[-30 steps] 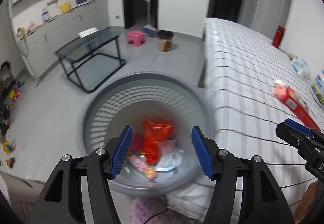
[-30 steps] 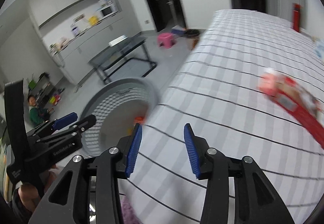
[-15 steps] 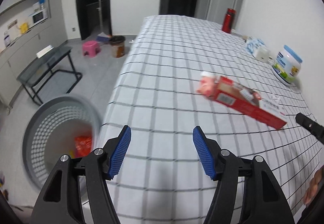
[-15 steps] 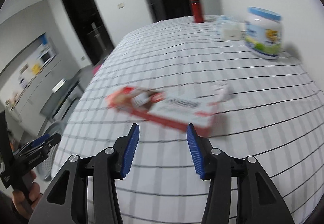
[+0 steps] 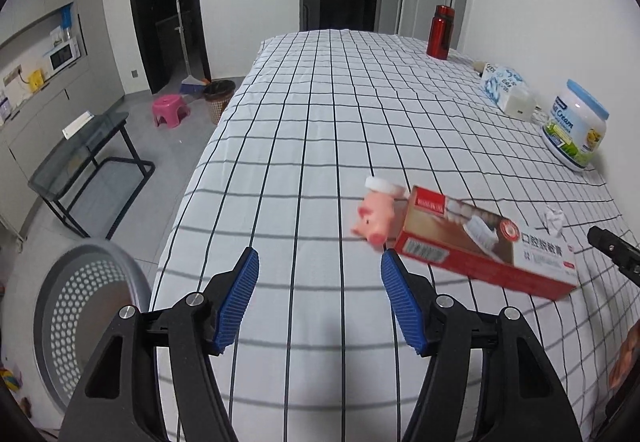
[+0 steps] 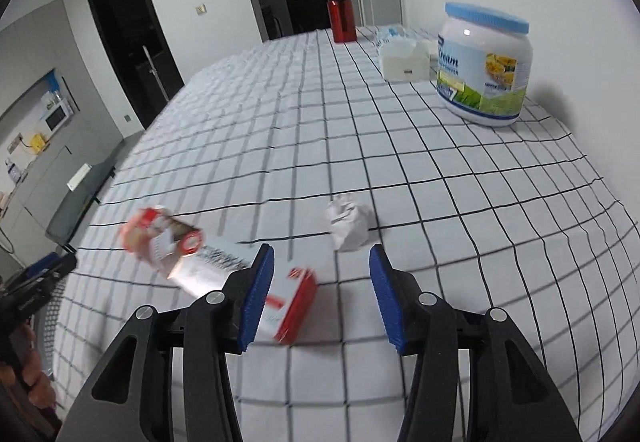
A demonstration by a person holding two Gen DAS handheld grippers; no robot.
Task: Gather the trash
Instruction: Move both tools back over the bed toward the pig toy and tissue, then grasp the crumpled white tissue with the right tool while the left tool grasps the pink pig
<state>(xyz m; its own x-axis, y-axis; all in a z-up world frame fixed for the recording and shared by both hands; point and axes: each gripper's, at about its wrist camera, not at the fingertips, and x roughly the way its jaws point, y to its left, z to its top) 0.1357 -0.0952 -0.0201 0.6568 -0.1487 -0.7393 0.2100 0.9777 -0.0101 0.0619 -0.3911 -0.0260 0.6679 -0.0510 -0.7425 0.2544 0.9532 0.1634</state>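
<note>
Both grippers, left gripper (image 5: pixel 320 300) and right gripper (image 6: pixel 322 292), hover part-open and empty above the checked surface (image 5: pixel 320 122). The crumpled paper (image 6: pixel 347 225) lies just beyond the right gripper's fingertips at 12 o'clock; the red carton (image 5: pixel 484 244) lies at its 9 o'clock. The perforated bin (image 5: pixel 76 318) stands off the surface at the left gripper's 9 o'clock.

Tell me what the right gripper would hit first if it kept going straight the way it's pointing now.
Most likely the crumpled paper ball: it lies just ahead of the right gripper, between the lines of its open, empty fingers. The red carton sits off to the left, partly behind the left finger. Depth is hard to judge; the checked cloth may come first.

Red flask (image 5: pixel 440 31), tissue pack (image 5: pixel 505 92), blue-lidded jar (image 6: pixel 485 65) on checked cloth (image 5: pixel 320 130)
</note>
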